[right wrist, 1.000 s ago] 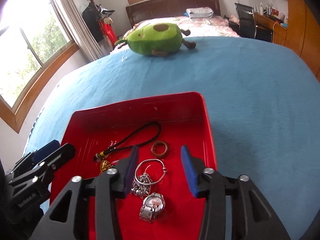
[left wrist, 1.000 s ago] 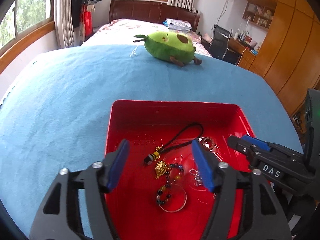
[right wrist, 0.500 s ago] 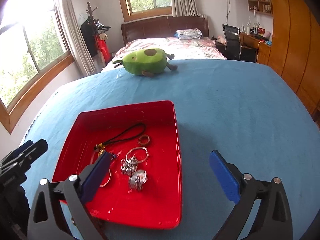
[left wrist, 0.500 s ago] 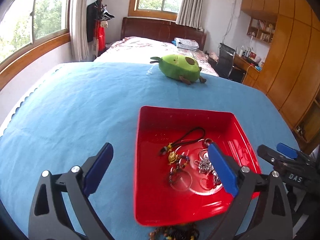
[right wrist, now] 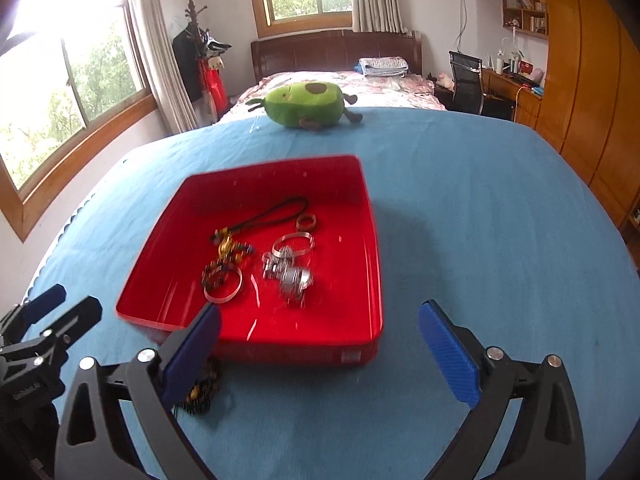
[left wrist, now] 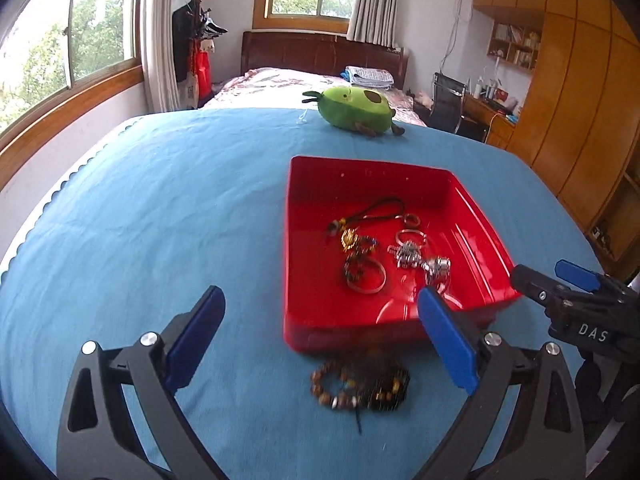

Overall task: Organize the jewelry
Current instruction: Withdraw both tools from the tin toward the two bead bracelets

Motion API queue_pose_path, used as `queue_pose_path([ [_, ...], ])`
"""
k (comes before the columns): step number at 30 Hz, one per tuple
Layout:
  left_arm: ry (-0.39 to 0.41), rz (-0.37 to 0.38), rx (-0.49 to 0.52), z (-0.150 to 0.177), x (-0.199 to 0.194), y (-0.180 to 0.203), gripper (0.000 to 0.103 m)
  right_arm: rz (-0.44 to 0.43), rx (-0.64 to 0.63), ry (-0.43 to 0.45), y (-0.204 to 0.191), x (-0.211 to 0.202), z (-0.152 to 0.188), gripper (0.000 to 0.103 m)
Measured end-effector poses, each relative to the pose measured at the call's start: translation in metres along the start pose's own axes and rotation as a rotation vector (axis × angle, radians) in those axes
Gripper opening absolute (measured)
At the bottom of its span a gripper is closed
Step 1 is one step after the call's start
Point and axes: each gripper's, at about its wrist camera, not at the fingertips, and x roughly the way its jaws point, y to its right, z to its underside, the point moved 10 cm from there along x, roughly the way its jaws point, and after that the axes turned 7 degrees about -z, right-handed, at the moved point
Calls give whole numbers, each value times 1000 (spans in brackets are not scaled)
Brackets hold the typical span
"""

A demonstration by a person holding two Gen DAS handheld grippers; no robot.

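Both grippers' fingers [left wrist: 192, 336] spread wide, gripping nothing. A beaded bracelet [left wrist: 360, 386] lies between the left fingers, outside the red tray [left wrist: 304, 320]; closing carelessly could snag its beads.

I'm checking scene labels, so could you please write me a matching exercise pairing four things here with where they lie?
Things:
1. green avocado plush toy
2. silver wristwatch
3. brown wooden bead bracelet
4. black cord loop

Places:
A. on the blue cloth just outside the red plastic tray's near wall
B. at the far edge of the blue tablecloth
C. in the tray, towards its far wall
D. in the tray, towards its near wall

Pairs: 1-B, 2-D, 3-A, 4-C
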Motion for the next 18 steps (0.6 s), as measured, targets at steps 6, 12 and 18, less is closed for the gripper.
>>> queue_pose_path([
  [6, 17, -11, -17, 26, -17, -12, 96, -53, 46, 4, -8, -9, 28, 99],
  [12, 35, -21, -30, 42, -30, -25, 96, -86, 35, -9, -19, -11, 51, 99],
  [18, 32, -31, -26, 53, -33, -37, 96, -82, 13, -34, -32, -4, 73, 99],
])
